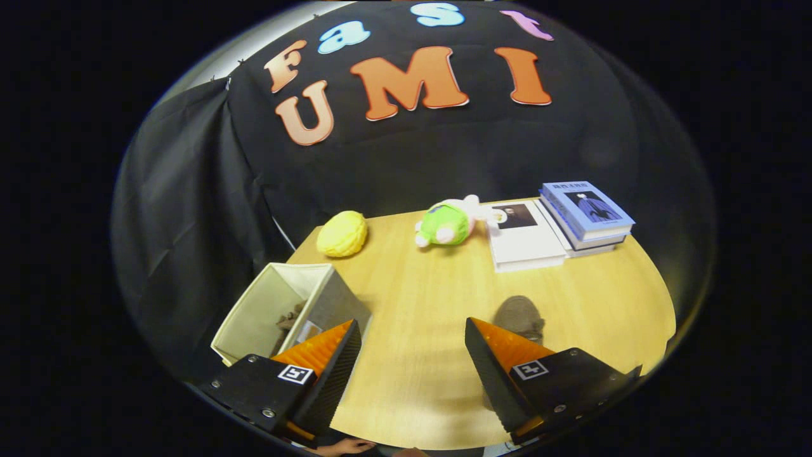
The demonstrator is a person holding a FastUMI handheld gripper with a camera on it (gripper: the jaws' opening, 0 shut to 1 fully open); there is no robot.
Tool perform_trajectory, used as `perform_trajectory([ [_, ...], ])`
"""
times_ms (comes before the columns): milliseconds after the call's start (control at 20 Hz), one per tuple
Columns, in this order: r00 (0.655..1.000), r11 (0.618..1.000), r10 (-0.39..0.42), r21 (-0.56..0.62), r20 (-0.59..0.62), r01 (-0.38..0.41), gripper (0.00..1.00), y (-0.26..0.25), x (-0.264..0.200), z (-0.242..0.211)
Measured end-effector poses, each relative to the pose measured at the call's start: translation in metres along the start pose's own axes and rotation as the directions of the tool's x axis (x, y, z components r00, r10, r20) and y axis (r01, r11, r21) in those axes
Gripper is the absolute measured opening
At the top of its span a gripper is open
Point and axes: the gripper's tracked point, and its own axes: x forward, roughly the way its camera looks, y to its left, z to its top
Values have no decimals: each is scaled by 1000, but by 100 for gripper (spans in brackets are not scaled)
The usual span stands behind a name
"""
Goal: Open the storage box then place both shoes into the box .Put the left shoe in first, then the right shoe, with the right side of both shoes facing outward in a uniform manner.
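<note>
Fingers of the gripper (412, 352) stand wide apart over bare table (431, 298), holding nothing. The open box (288, 311), one shoe (290, 317) inside, sits behind the left finger; the other shoe (519, 317) lies behind the right.

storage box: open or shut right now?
Open. The storage box beside the hand-held gripper has no lid over its top, so its pale inner walls show, with a dark thing, likely a shoe, inside. Gripper fingers spread, holding nothing.

A yellow plush (342, 233), a green plush toy (445, 224) and stacked books (587, 216) lie on the wooden table (419, 304).
</note>
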Motion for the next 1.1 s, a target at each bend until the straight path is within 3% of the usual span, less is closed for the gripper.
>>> perform_trajectory([
  [250, 991, 991, -120, 46, -61, 123, 98, -83, 7, -36],
  [650, 971, 987, -129, 66, -199, 145, 96, -123, 32, -93],
  [950, 961, 971, -195, 99, -198, 218, 80, -145, 59, -101],
  [1100, 960, 958, -208, 161, -188, 239, 63, -154, 73, -102],
])
